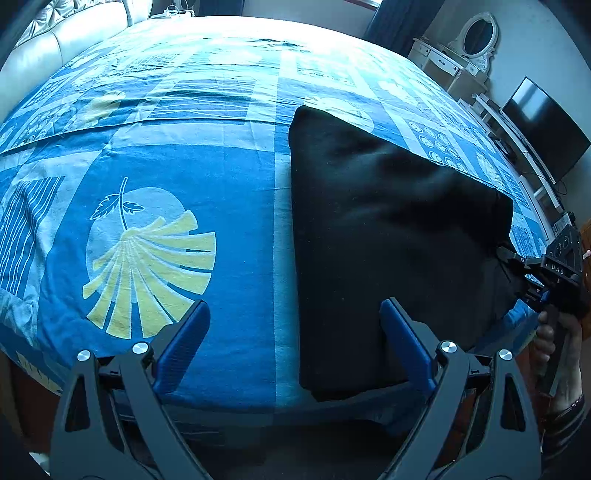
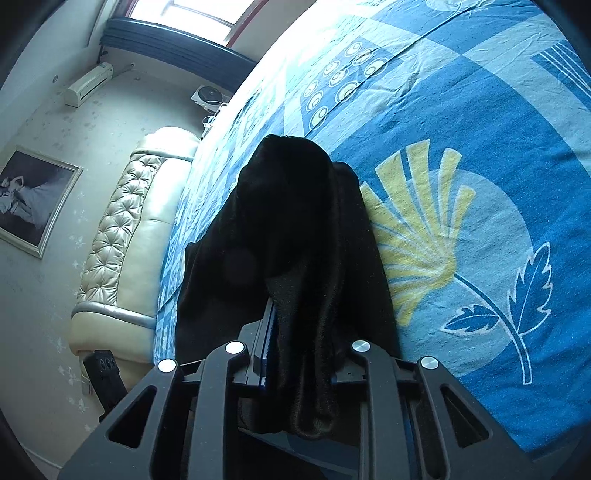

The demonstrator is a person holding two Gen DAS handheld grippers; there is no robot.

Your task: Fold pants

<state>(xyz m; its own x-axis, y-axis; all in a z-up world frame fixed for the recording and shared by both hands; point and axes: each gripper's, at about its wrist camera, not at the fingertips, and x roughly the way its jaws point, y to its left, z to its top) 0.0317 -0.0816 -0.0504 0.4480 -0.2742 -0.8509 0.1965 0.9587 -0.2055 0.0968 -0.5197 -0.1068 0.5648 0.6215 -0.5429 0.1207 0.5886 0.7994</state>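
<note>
Pants [image 1: 388, 229]: we see black pants folded on the bedspread [image 1: 184, 177].
Handling: we judge them soft, light; grasp edges.
Left tongs [image 1: 295, 332]: wide, empty.
Right tongs [image 2: 306, 332]: partly parted, cloth draped between.

Home bedroom: bed [image 1: 207, 206]; tufted headboard [image 2: 122, 229]; vanity mirror [image 1: 478, 35]

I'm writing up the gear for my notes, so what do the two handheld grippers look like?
Both are matte black scissor-style linkages with round silver pivot bolts and triangular cutouts. The left gripper has blue ribbed pads on its jaws. The right gripper has a boxy black body lettered DAS and a handle; the hand holding it wears a dark cuff.
</note>
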